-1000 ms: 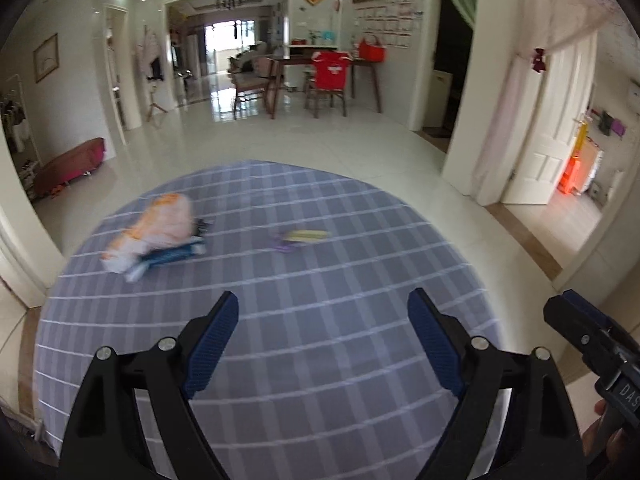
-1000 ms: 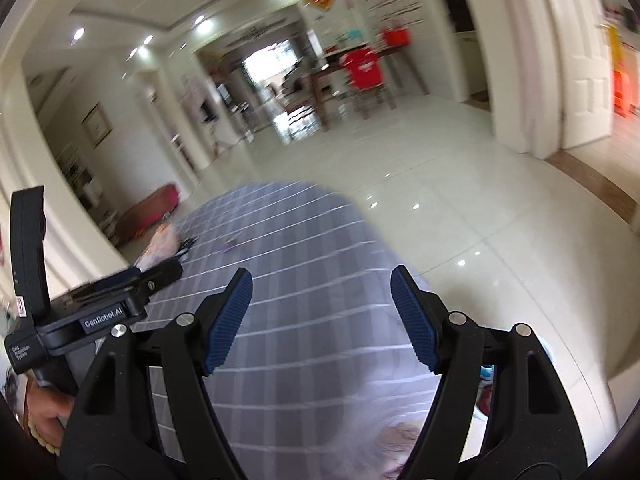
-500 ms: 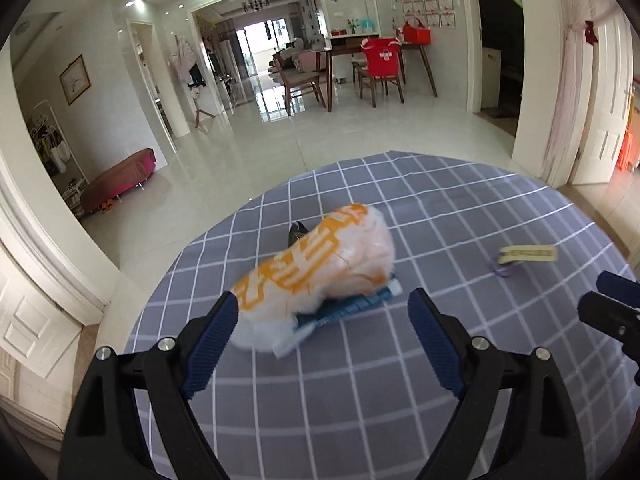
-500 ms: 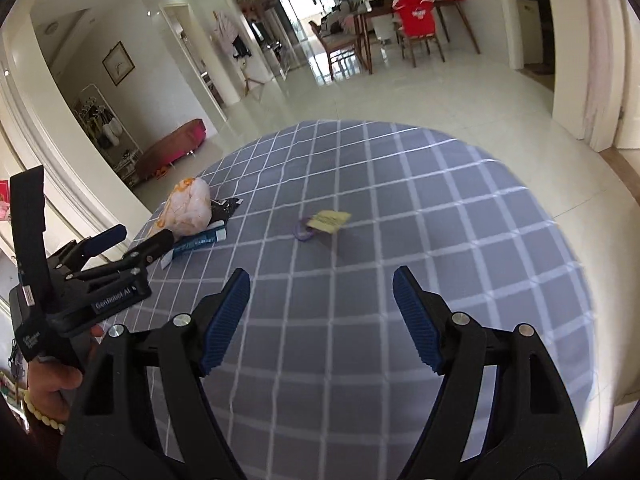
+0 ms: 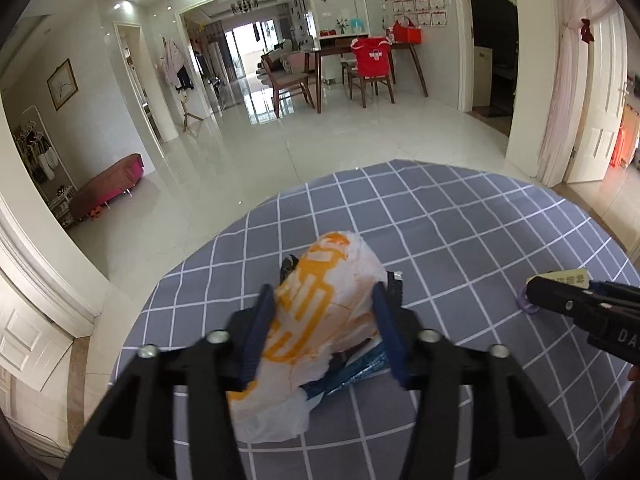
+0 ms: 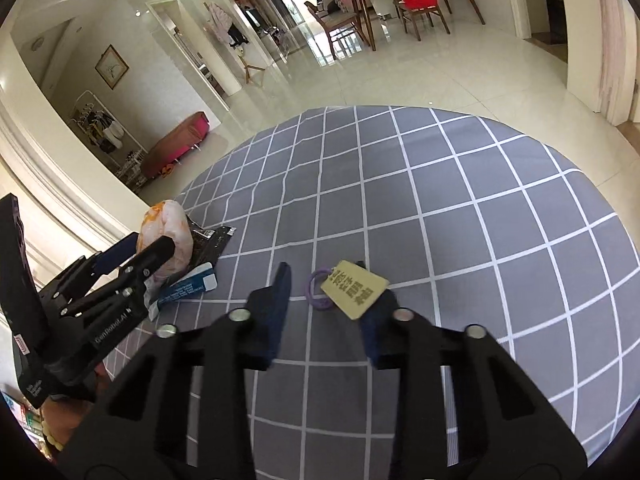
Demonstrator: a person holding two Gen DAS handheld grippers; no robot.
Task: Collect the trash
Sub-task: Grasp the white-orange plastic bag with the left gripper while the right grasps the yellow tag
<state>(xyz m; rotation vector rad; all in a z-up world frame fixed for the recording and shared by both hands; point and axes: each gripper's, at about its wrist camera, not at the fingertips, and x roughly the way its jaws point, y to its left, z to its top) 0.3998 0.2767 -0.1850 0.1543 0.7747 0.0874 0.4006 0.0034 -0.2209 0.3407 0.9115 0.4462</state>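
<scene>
Grey checked cloth [image 5: 460, 240] covers the round table in the left wrist view, where the left gripper [image 5: 326, 312] has just been closing and its blue pads press both sides of a crumpled white-and-orange bag [image 5: 320, 320] lying on a blue wrapper [image 5: 352, 372]. Seen from the right wrist, the right gripper [image 6: 328, 300] has also just been closing; its jaws stand either side of a yellow tag [image 6: 354, 288] with a purple loop [image 6: 318, 290], though whether the pads press it I cannot tell.
</scene>
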